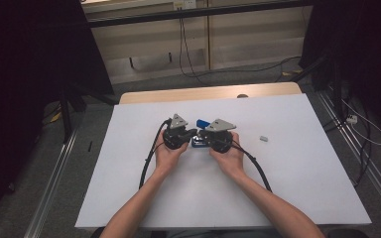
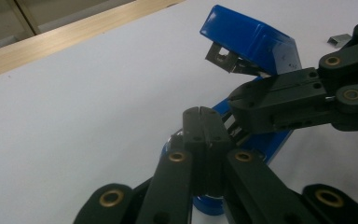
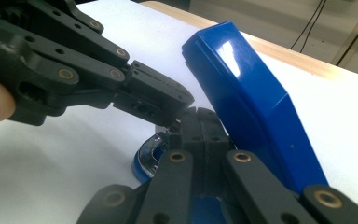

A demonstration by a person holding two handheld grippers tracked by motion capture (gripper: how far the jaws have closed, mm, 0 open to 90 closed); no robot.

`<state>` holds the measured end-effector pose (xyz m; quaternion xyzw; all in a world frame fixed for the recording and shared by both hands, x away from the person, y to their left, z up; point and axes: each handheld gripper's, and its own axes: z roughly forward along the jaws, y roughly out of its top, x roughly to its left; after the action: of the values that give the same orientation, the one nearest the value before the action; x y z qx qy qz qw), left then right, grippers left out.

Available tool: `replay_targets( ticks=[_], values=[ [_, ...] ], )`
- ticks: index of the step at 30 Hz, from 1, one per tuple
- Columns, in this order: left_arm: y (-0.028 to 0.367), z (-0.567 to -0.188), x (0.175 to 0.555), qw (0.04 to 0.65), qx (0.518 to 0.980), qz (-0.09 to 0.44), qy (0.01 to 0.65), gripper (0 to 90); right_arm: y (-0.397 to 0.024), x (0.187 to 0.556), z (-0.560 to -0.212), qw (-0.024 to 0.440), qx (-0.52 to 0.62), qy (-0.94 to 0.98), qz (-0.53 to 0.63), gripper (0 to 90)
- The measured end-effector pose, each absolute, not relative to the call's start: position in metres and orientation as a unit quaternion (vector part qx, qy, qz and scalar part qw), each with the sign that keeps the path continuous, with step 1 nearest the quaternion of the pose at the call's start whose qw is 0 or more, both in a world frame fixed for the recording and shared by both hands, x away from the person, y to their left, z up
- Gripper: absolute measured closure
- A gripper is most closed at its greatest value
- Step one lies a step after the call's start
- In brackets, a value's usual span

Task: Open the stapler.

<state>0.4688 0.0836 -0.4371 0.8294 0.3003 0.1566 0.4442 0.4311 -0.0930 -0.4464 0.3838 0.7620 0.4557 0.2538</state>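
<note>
White tbl [image 1: 144, 198], grey carpet rm [image 1: 87, 134]

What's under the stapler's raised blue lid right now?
Under the raised blue lid sits the metal staple carrier; both shut grippers, left and right, meet above the base. Whether staples are loaded is hidden.

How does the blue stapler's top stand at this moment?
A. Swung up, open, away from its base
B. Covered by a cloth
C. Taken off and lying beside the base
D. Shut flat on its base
A: the stapler has its top raised at an angle, with the metal staple channel showing under its tip.
</note>
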Motion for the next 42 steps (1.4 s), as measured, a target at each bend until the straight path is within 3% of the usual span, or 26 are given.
replay_targets(
  ticks=[42],
  values=[
    [0.084, -0.442, 0.469, 0.442, 0.832, 0.156, 0.296, 90.0, -0.102, 0.426, -0.434, 0.285, 0.406, 0.743, 0.45, 90.0]
  ],
)
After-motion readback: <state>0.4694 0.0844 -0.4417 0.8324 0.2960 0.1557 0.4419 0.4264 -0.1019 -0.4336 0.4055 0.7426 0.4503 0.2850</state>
